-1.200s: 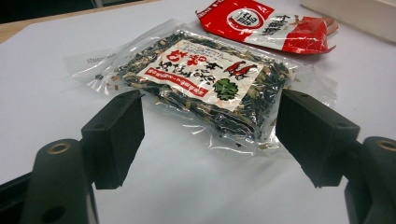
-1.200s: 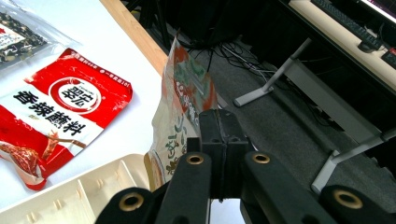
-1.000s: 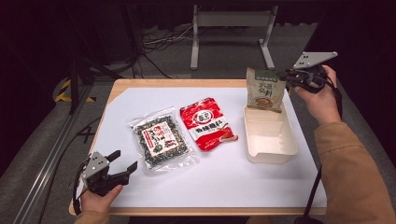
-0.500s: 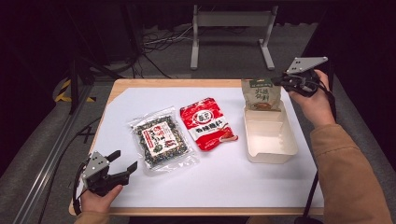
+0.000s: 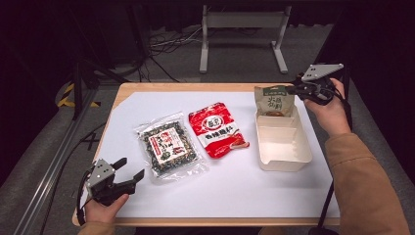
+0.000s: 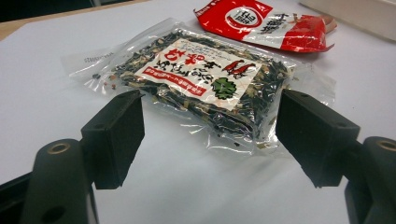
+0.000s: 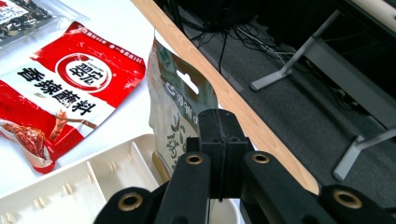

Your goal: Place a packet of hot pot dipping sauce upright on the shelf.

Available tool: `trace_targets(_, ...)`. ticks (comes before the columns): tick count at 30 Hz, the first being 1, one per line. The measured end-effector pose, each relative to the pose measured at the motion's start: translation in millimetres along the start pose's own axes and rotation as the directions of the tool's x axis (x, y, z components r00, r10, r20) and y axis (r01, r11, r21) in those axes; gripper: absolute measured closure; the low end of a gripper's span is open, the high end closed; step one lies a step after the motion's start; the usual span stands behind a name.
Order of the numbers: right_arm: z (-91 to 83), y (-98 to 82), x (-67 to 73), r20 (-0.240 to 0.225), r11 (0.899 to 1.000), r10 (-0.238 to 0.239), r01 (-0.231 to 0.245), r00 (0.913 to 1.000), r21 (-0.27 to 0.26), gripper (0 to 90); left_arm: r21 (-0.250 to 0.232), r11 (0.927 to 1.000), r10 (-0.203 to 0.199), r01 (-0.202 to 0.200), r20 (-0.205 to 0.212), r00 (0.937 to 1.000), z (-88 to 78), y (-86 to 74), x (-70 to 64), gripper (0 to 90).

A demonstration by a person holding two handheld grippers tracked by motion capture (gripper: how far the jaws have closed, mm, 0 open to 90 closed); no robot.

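The right tool (image 5: 296, 89) is clenched on the edge of a green-and-beige foil snack pouch (image 5: 274, 100), holding it upright at the far end of the cream compartmented plastic tray (image 5: 284, 144) on the white tabletop (image 5: 235, 186). The left tool (image 5: 128, 170) rests released near the front left corner, jaws apart, just before a clear bag of dark seaweed mix (image 5: 169, 147); a red sauce sachet (image 5: 215, 128) lies beside that bag.

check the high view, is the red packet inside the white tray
No, the red packet lies flat on the table beside the white tray.
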State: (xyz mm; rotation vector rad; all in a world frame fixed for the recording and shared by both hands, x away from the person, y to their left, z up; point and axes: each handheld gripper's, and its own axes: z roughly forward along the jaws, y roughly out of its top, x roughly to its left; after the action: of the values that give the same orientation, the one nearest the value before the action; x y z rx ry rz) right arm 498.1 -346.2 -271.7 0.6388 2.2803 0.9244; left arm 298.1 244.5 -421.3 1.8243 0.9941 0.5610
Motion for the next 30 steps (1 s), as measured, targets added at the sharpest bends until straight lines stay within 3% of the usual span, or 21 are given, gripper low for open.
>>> trace_targets(14,1.8,-16.7,-5.6,0.032,0.994,0.089,-0.091,0.9955,0.055,90.0,0.005,1.0000,-0.002,0.002,0.007,1.0000,1.0,0.3,-0.3,24.3)
trace_targets(23,1.9,-14.1,-2.1,0.045,0.994,0.087,-0.090,0.9952,0.068,89.0,0.006,1.0000,-0.003,0.003,0.016,0.9999,3.3,1.2,-0.2,24.0)
trace_targets(30,-6.3,-10.0,0.7,0.041,0.989,0.150,-0.151,0.9879,0.013,69.9,0.006,1.0000,0.000,0.000,0.021,0.9998,5.7,2.3,-0.5,23.4)
